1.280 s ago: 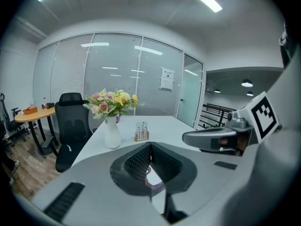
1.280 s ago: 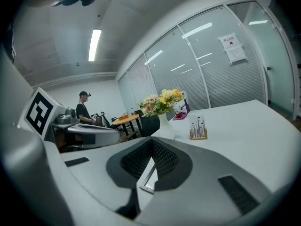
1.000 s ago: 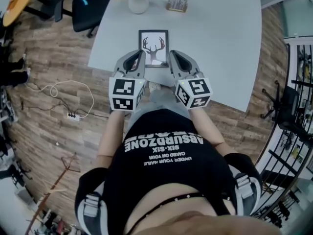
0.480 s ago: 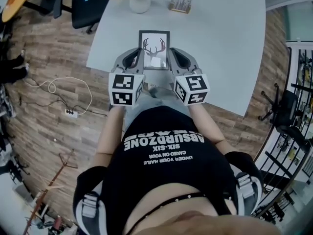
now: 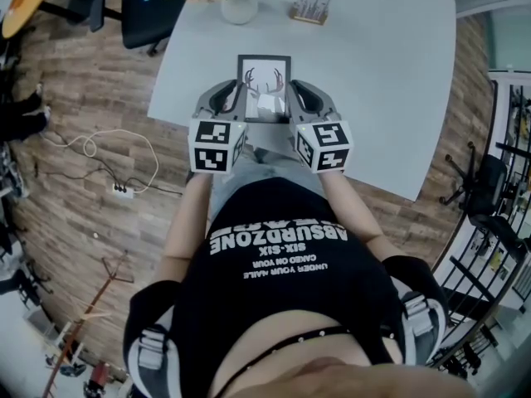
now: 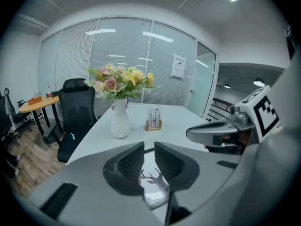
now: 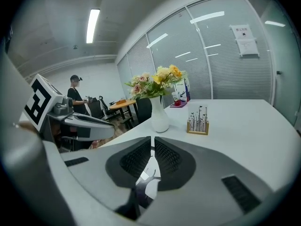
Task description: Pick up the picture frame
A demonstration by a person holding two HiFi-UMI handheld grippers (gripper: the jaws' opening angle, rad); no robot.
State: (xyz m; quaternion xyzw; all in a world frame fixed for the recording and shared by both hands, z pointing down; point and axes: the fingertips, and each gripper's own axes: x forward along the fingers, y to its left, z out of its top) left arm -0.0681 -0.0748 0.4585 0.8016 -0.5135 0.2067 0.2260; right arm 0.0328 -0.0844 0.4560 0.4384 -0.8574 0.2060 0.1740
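Both grippers have pushed farther out over the table since a second ago; the marker cubes sit higher in the head view and the jaw tips now flank the frame's near end.

Black-edged rectangular picture frame with a deer-antler print (image 5: 264, 77) lies flat on the pale grey table (image 5: 373, 73), close to its near edge. White vase of flowers (image 5: 238, 5) stands well beyond it on the far side.

Left gripper (image 5: 235, 94) is just left of the frame, right gripper (image 5: 299, 94) just right of it. Cannot tell from above if either touches it.

Left gripper (image 6: 148, 150): jaws a narrow gap apart, nothing between them, frame (image 6: 153, 185) visible below through the slit. Right gripper (image 7: 152, 147): jaws all but together, empty, frame (image 7: 146, 182) below.

Pose: grippers side by side, pointing far and pitched down at the table, forearms tucked close to the torso.

Step looks like approach and alignment; no grasp yet. Next move probably needs at least one gripper opened wider and lowered onto a frame edge. A flat frame gives little to pinch, so it may slide instead of lifting.
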